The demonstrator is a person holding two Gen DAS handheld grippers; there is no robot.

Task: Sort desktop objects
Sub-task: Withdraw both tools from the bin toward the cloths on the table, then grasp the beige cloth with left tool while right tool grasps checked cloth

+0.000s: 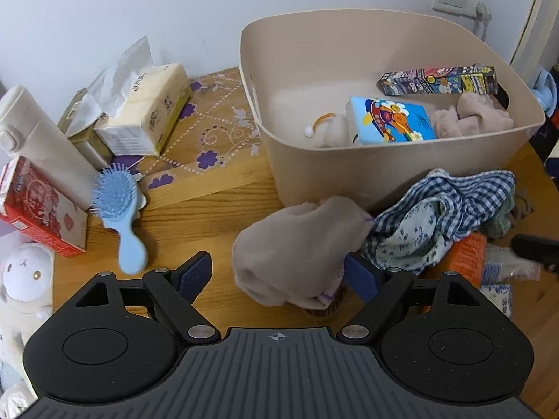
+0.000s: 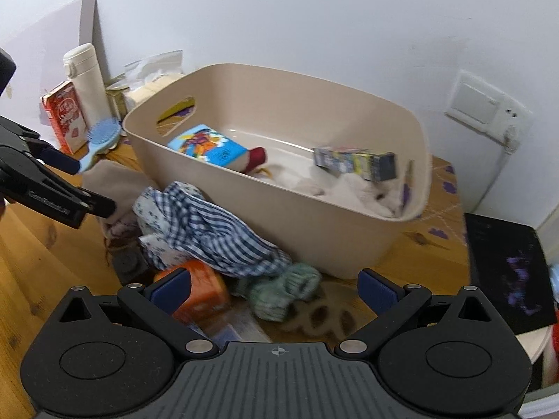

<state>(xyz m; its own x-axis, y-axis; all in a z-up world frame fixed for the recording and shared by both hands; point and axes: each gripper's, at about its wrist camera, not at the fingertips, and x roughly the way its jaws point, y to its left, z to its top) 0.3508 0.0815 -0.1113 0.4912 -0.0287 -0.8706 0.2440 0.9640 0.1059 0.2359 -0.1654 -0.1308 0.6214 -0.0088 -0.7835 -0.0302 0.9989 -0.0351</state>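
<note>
Left claw [image 1: 277,276]: spread wide around the beige fuzzy cloth bundle [image 1: 297,244] on the wooden surface [image 1: 202,216].
Right claw [image 2: 274,288]: wide, empty.
Beige plastic bin [image 1: 314,167]: blue cartoon box [image 1: 391,120], long patterned box [image 1: 440,80].

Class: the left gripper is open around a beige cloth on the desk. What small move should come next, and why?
Probably close the left gripper: its fingers sit open on either side of the beige cloth, which lies outside the beige bin where similar items already sit.

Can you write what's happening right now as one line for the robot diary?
left gripper: open around beige fuzzy sock | right gripper: open over green knitted sock | beige plastic bin: partly filled
</note>
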